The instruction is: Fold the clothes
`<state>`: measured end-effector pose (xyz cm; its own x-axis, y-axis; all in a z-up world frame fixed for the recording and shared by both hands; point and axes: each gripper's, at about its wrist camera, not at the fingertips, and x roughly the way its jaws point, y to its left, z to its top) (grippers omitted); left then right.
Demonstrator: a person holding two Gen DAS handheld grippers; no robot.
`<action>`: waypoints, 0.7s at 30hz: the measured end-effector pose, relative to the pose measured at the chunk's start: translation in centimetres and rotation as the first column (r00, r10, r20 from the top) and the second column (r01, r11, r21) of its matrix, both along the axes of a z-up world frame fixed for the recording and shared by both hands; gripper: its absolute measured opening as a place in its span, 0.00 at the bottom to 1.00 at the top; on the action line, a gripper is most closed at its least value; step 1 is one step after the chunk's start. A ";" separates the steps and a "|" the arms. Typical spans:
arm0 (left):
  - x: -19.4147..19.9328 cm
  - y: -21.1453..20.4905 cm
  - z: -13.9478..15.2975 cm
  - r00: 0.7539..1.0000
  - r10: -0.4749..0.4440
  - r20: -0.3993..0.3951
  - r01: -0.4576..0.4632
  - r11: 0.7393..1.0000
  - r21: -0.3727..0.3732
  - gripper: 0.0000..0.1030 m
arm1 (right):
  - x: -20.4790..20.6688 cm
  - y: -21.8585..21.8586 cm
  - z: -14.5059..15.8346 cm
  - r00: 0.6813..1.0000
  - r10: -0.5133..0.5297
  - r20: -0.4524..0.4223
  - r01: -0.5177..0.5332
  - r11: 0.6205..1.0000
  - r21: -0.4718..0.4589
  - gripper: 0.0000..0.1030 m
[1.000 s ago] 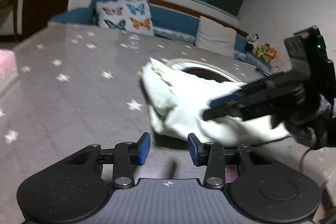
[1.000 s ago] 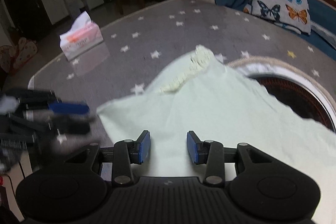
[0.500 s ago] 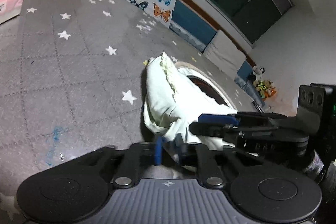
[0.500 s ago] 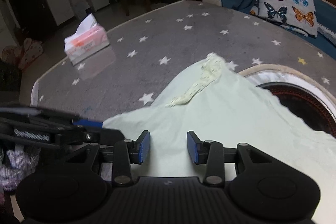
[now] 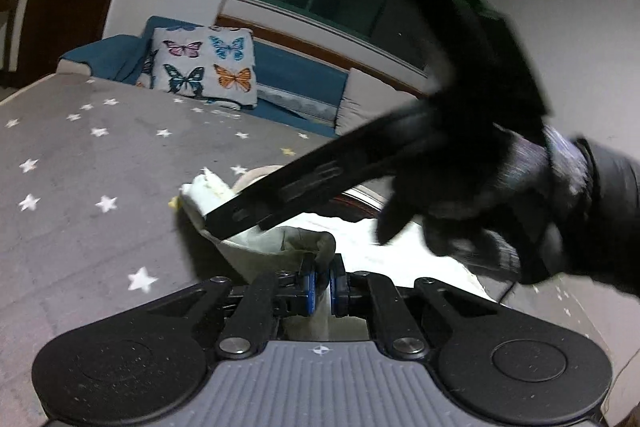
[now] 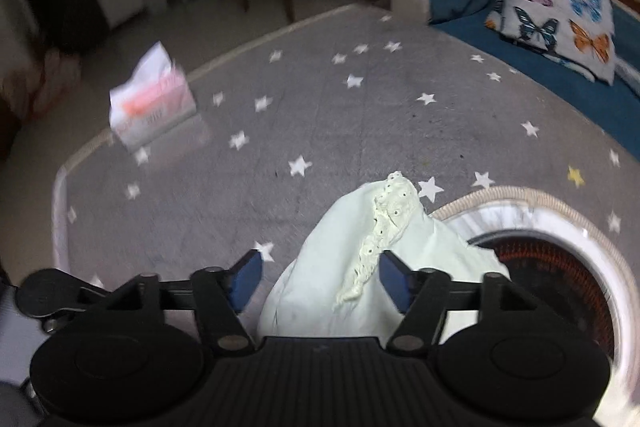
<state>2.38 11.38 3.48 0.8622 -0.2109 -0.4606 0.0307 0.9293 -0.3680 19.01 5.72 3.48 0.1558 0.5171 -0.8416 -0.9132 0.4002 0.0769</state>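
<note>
A pale green garment (image 6: 360,267) with a lace trim (image 6: 384,227) lies bunched on the grey star-patterned table (image 6: 320,115). In the left wrist view my left gripper (image 5: 323,287) is shut on a fold of the garment (image 5: 304,247), its blue pads pressed on the cloth. The right gripper (image 5: 248,211) crosses that view above the cloth, held by a gloved hand (image 5: 500,195). Seen from the right wrist camera, my right gripper (image 6: 320,279) stands open, one finger on each side of the raised garment.
A round woven basket (image 6: 560,227) with a dark red inside sits right of the garment. A pink tissue box (image 6: 152,103) stands at the far left of the table. A blue sofa with a butterfly cushion (image 6: 560,15) is beyond the table edge.
My left gripper shut on the garment's edge and lifted it. The right gripper opened wider and moved over the cloth, which now bunches into a peak.
</note>
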 end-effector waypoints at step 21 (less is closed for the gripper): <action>0.3 -4.8 0.7 0.990 -0.140 0.028 0.138 0.989 0.048 0.32 | 2.1 -8.7 -0.1 0.976 -0.209 -0.059 0.216 0.965 0.147 0.07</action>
<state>2.67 6.63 4.22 0.8400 -0.3089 -0.4460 0.1714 0.9311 -0.3221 21.16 -2.97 3.38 0.2418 0.5979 -0.7642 -0.8028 0.5656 0.1885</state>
